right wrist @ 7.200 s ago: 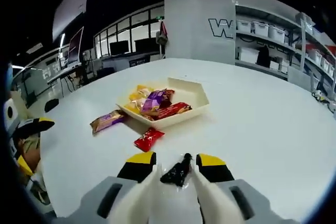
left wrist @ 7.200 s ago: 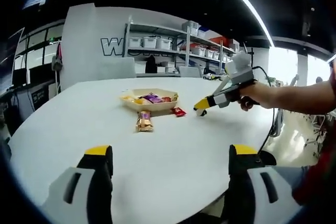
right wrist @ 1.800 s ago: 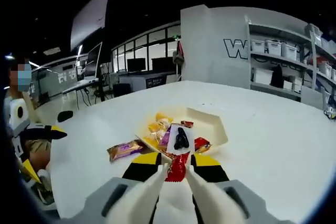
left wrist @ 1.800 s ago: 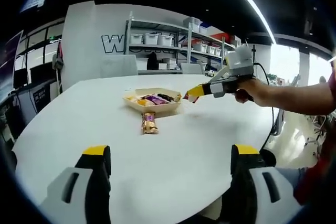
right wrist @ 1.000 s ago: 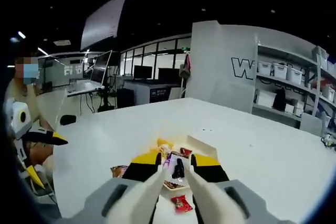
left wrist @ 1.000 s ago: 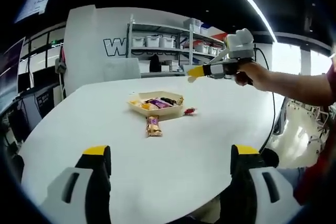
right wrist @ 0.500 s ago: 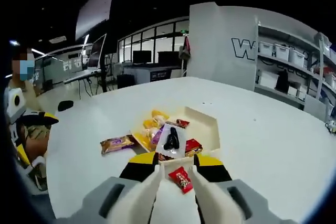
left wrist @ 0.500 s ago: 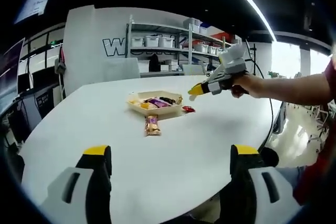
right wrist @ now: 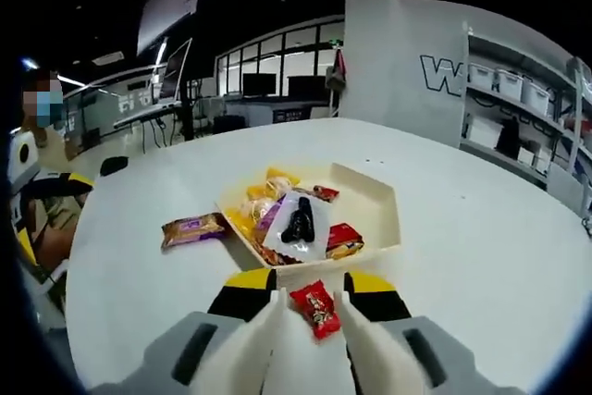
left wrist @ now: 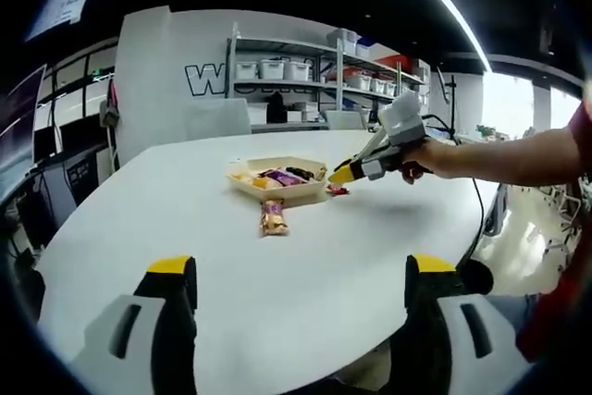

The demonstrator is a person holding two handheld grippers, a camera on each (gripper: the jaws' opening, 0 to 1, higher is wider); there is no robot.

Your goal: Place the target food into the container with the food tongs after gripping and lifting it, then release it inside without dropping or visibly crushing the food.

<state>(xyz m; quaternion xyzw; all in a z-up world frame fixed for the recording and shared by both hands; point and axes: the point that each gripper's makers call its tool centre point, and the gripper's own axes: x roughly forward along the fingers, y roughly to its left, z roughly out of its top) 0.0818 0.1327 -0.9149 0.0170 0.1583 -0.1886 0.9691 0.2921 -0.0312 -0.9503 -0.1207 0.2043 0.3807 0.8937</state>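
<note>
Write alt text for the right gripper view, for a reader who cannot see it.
The right gripper is low over a white table, with a small red snack packet lying between its open yellow-tipped fingers. Just beyond sits a cream tray of wrapped snacks, with a gold and purple packet beside it.

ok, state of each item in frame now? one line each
right claw: open, low over the table, straddling the red packet
left claw: open, empty
red packet: on the table, outside the tray, between the right claw's tips
tray: upright on the table, holding several packets
clear packet with dark snack: lying on top inside the tray
gold-and-purple bar: on the table beside the tray
</note>
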